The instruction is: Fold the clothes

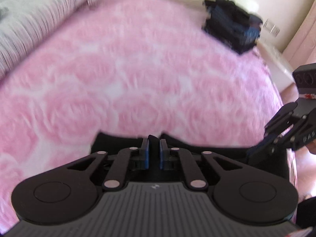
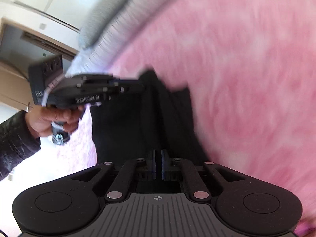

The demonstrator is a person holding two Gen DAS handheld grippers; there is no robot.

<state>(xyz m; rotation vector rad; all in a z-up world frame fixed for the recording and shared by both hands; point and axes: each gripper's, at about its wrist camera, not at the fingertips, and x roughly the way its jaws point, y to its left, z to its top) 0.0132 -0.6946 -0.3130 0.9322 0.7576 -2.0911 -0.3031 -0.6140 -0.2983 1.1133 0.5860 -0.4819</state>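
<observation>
A black garment [image 1: 217, 152] lies on a pink rose-patterned blanket [image 1: 128, 69], right under both grippers. My left gripper [image 1: 153, 141] is shut, and a tuft of the black cloth sticks up between its blue pads. In the right wrist view the same garment [image 2: 142, 122] stretches away in long folds, and my right gripper [image 2: 158, 154] is shut on its near edge. The left gripper [image 2: 138, 86] bites the garment's far corner, held by a hand [image 2: 51, 118] in a dark sleeve. At the right edge of the left wrist view, the right gripper [image 1: 256, 152] reaches the garment's right end.
A pile of dark blue and black clothes [image 1: 233, 23] sits at the blanket's far right corner. Grey striped bedding [image 1: 29, 19] runs along the far left side. A white ledge [image 1: 276, 59] and the wall lie beyond the bed's right edge. Both views are motion-blurred.
</observation>
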